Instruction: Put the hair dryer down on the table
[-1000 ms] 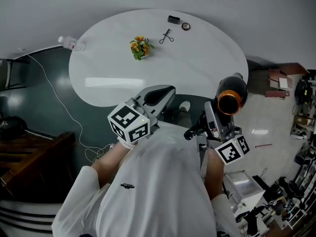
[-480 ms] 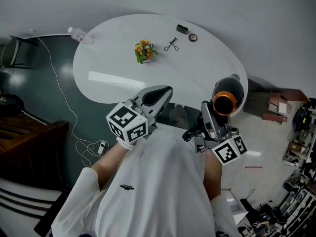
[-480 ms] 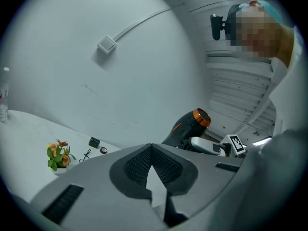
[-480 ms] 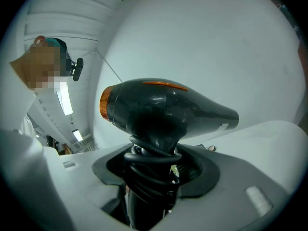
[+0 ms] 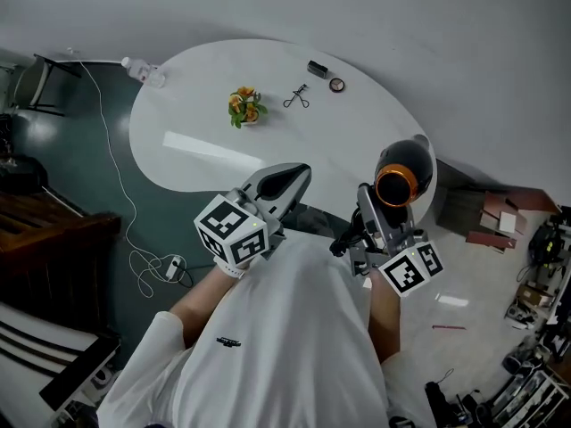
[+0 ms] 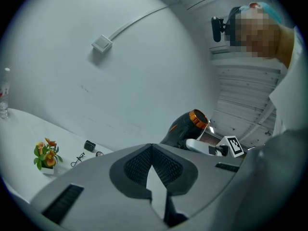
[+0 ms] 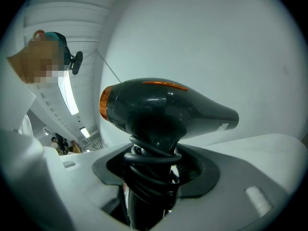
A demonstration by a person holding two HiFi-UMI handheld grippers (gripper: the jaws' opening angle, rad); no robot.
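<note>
The black hair dryer (image 5: 403, 171) with an orange ring at its back end hangs over the near right edge of the white oval table (image 5: 214, 163). My right gripper (image 5: 378, 209) is shut on its handle (image 7: 150, 177), which has the cord coiled round it. The dryer's body (image 7: 163, 107) lies level above the jaws. My left gripper (image 5: 297, 173) hovers at the table's near edge, left of the dryer, shut with nothing in it. Its pads (image 6: 144, 163) meet at the tip in the left gripper view, where the dryer (image 6: 185, 128) shows behind them.
On the table stand a small pot of orange flowers (image 5: 243, 107), a metal eyelash curler (image 5: 297, 97), a small black box (image 5: 318, 69) and a round tin (image 5: 336, 85). A plastic bottle (image 5: 143, 72) lies at its far left. A white cable (image 5: 125, 208) trails on the floor.
Both grippers have drifted closer to the table's near edge, and the dryer now overlaps the table's right end. The right grip on the handle is unchanged and the left stays shut.
</note>
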